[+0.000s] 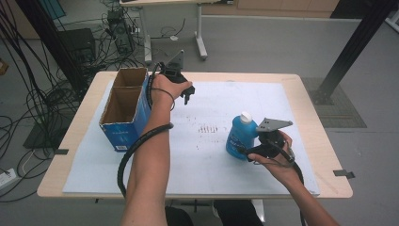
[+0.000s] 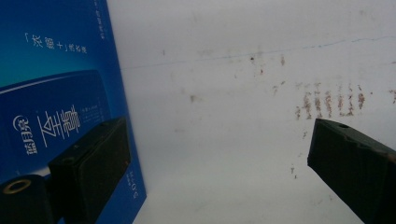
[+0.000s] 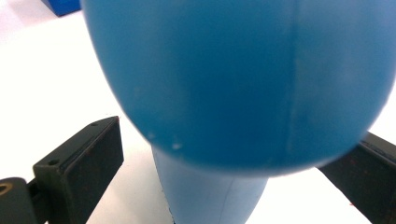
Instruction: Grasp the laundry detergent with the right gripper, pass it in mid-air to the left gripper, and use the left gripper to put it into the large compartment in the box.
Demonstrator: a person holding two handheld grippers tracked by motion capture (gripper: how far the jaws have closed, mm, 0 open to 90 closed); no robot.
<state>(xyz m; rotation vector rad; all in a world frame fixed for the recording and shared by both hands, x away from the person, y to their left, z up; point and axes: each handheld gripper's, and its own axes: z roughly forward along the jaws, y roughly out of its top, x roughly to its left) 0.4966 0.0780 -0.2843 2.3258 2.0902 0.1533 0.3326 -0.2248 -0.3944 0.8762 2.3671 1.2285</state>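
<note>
The blue plastic bottle with a white plastic cap (image 1: pixel 239 134) has a smooth, faintly sheened skin with a thin moulded seam down its side. The open blue cardboard box (image 1: pixel 123 109) shows raw brown, matt card inside and a glossy printed blue face outside. The white matt sheet covering the table (image 1: pixel 221 160) is smooth but flecked with brownish marks. The pale wooden tabletop (image 1: pixel 324 141) looks smooth and dull. Both gripper jaws are matt black plastic, slightly grainy.

Box (image 1: pixel 124 110) left of bottle (image 1: pixel 239 136) (well apart)
</note>
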